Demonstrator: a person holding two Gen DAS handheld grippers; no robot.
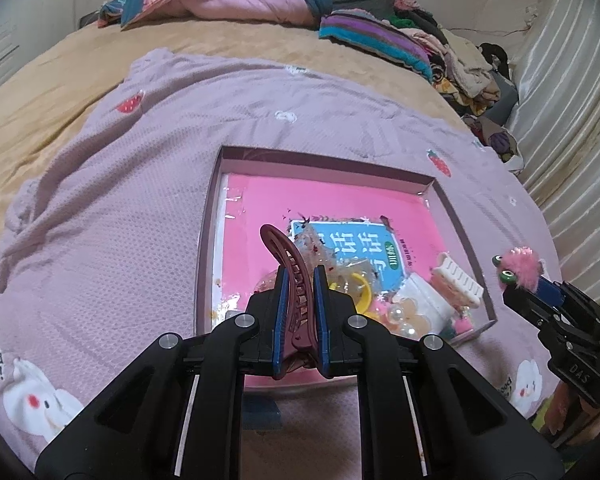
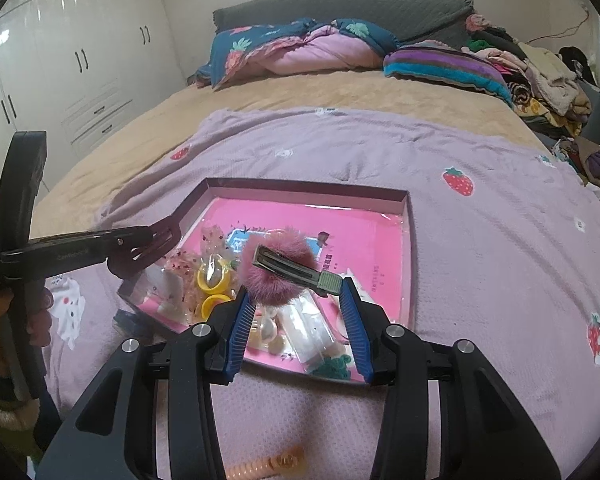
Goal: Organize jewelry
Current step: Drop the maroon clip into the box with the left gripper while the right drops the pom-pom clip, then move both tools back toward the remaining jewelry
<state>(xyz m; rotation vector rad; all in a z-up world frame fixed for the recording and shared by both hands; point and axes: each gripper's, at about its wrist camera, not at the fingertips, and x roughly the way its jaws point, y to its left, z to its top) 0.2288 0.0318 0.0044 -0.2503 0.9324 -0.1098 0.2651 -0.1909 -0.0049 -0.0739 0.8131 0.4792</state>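
My left gripper (image 1: pixel 300 280) is shut on a dark red hair claw (image 1: pixel 288 264) and holds it over the near part of the pink-lined box (image 1: pixel 320 160). In the right wrist view the left gripper (image 2: pixel 156 240) and its claw hang over the box's left edge. My right gripper (image 2: pixel 296 284) holds a pink fluffy hair clip (image 2: pixel 276 264) by its green metal clip, above the box (image 2: pixel 408 248). It also shows in the left wrist view (image 1: pixel 520 268). The box holds yellow rings (image 2: pixel 214 280), pearl beads (image 1: pixel 400 314), a white comb clip (image 1: pixel 460 280) and clear packets.
The box lies on a lilac blanket (image 1: pixel 120 220) with strawberry and bunny prints, spread over a tan bedcover. Folded quilts (image 2: pixel 300 48) and a clothes pile (image 2: pixel 540 76) lie at the bed's far end. An orange spiral hair tie (image 2: pixel 260 468) lies near me. White wardrobes stand left.
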